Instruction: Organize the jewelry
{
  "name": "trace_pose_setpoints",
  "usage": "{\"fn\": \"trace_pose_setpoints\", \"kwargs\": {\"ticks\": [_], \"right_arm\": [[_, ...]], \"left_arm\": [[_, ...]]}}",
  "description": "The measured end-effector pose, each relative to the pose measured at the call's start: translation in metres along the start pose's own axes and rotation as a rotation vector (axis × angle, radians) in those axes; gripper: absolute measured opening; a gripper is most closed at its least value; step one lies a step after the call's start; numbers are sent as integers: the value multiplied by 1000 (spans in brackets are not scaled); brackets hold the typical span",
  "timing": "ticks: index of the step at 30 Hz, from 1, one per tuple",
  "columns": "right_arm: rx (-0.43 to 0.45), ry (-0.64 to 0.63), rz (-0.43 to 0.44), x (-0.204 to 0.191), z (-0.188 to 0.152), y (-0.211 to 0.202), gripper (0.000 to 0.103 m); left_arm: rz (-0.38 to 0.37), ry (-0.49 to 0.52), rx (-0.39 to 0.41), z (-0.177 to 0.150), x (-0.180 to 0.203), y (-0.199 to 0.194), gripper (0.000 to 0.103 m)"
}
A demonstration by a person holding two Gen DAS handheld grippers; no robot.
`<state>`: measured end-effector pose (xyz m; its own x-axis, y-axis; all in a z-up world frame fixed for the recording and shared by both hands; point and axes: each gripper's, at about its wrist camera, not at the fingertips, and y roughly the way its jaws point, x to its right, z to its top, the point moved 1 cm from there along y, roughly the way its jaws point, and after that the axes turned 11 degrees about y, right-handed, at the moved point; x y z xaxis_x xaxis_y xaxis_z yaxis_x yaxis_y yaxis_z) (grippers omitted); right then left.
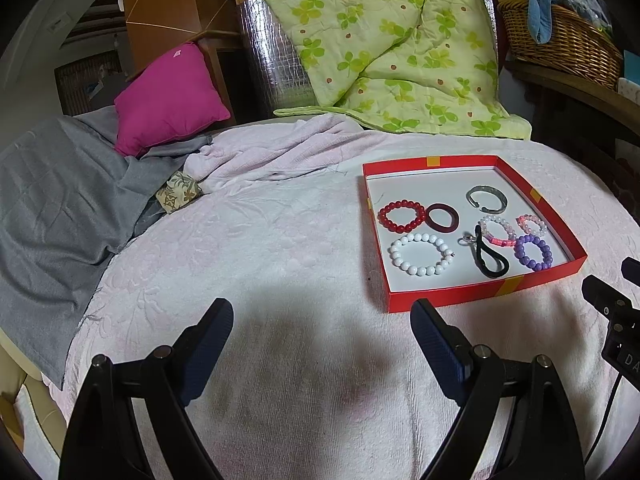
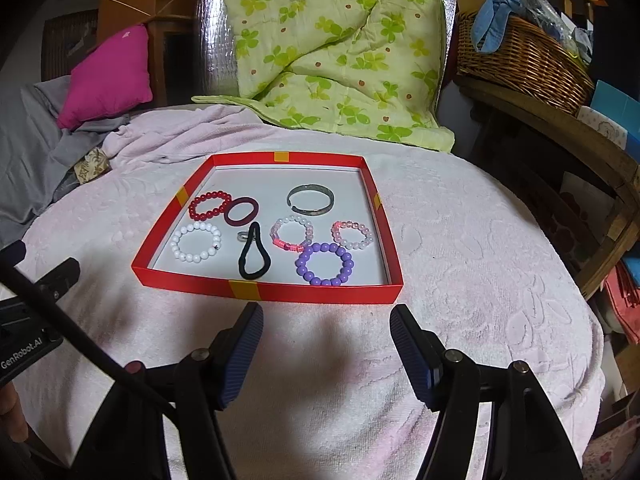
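Left view: the left gripper has its jaws wide apart and holds nothing. The red box sits at 2 o'clock on the towel, with all the bracelets in it, like the white one.

Right view: the right gripper is wide apart and empty too. The box is at 12 o'clock, just past the tips. I see no jewelry outside it, so the job looks nearly done
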<state>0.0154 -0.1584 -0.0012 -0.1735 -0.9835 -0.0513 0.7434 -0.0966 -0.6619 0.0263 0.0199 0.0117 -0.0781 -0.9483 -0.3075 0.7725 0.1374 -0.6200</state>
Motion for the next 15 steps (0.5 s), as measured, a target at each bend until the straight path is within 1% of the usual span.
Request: {"fn": "trace_pose_setpoints", "kwargs": {"ticks": [15], "right_arm": [[-1, 0, -2, -1, -1, 1, 70]], "left_arm": [[-5, 5, 1, 0, 1, 0, 90]]}}
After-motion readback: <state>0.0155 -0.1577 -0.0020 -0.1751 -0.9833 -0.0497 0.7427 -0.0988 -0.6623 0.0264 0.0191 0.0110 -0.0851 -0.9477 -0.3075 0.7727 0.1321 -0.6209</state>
